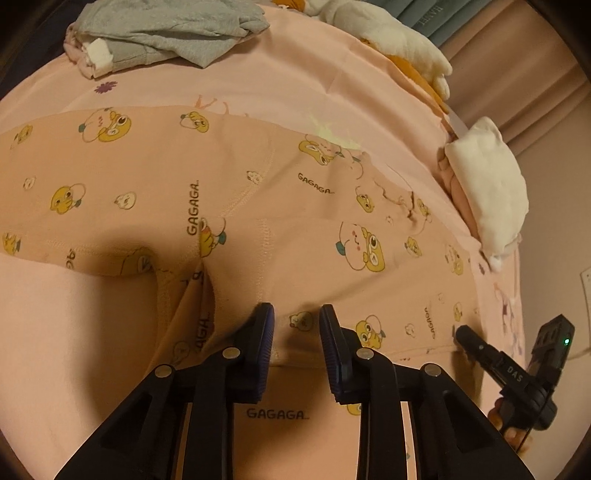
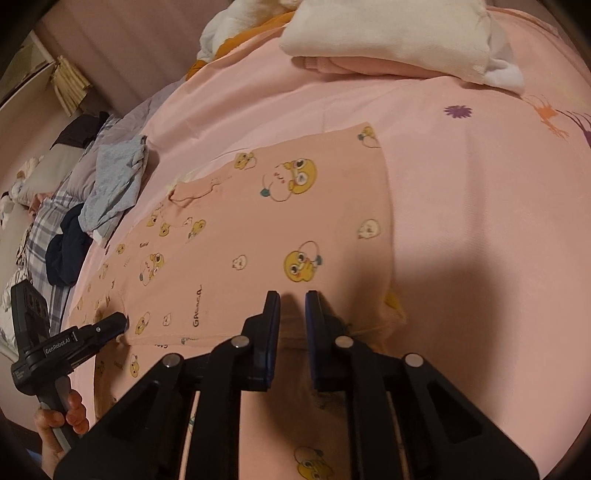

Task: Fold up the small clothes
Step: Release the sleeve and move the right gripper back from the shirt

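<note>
Left wrist view gives us the clearest look at the peach pajama garment (image 1: pixel 258 192), spread mostly flat on the pink bedsheet (image 1: pixel 295 85) and printed with yellow cartoon chicks and the word GAGAGA. Its stitched seams run across the middle, and one part is bunched into a soft ridge near our left gripper (image 1: pixel 295 325). We see that gripper's ribbed dark fingers (image 1: pixel 264 328) parted, straddling the near hem with cloth between them but not pinched. Our right gripper (image 2: pixel 293 308) likewise stands open, its fingers a narrow gap apart over the garment's near edge. From the right wrist view the garment (image 2: pixel 258 221) lies as a long flat panel with a straight far edge. We cannot tell whether it is a top or bottoms, since the near part runs under the gripper frames and out of sight. A shadow darkens the cloth by each gripper. Beyond the garment, a folded white and pink stack (image 1: pixel 487 192) sits at the sheet's edge, a rumpled gray garment (image 1: pixel 166 33) lies at the far corner, and a fluffy white plush toy (image 1: pixel 399 40) is partly cut off at the top.
</note>
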`<state>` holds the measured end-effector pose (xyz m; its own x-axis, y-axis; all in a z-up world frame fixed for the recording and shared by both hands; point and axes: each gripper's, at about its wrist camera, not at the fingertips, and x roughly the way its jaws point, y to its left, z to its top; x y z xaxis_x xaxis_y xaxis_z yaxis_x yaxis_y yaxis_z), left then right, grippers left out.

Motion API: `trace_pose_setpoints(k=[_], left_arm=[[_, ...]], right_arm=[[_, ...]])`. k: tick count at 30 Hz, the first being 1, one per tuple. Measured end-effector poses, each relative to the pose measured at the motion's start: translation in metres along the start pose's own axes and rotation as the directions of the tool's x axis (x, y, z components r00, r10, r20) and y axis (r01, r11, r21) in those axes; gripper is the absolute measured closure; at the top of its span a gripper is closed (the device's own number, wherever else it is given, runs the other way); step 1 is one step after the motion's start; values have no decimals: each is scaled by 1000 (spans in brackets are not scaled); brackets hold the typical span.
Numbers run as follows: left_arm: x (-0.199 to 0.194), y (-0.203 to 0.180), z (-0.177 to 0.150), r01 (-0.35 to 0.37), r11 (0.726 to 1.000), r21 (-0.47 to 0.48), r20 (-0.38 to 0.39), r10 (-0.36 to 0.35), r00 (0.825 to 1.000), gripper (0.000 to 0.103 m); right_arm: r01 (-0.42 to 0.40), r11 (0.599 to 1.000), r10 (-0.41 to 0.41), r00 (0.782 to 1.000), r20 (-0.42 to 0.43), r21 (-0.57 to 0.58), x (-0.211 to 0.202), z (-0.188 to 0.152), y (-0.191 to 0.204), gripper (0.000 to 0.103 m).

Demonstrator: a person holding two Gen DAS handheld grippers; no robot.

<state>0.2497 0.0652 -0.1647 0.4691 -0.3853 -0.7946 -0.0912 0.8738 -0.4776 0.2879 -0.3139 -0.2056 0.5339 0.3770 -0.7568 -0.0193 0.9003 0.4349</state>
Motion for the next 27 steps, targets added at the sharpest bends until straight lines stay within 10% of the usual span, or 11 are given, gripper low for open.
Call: trace_pose_setpoints(k=[7,11,27], left_arm=[[-32,11,-10,-8,1000,-20,36,9,999,72],[-62,31,-21,-3,997,-74,88,10,996,50],[-149,119,-70,-11,957,-289,221,77,972,27]], right_arm=[[41,999,-40,998,39,-24,-29,-8,5,83],[0,1000,1,998,68,-23,-54,-16,12,70],[-131,979,132,991,-4,-154,-81,-85,94,41]])
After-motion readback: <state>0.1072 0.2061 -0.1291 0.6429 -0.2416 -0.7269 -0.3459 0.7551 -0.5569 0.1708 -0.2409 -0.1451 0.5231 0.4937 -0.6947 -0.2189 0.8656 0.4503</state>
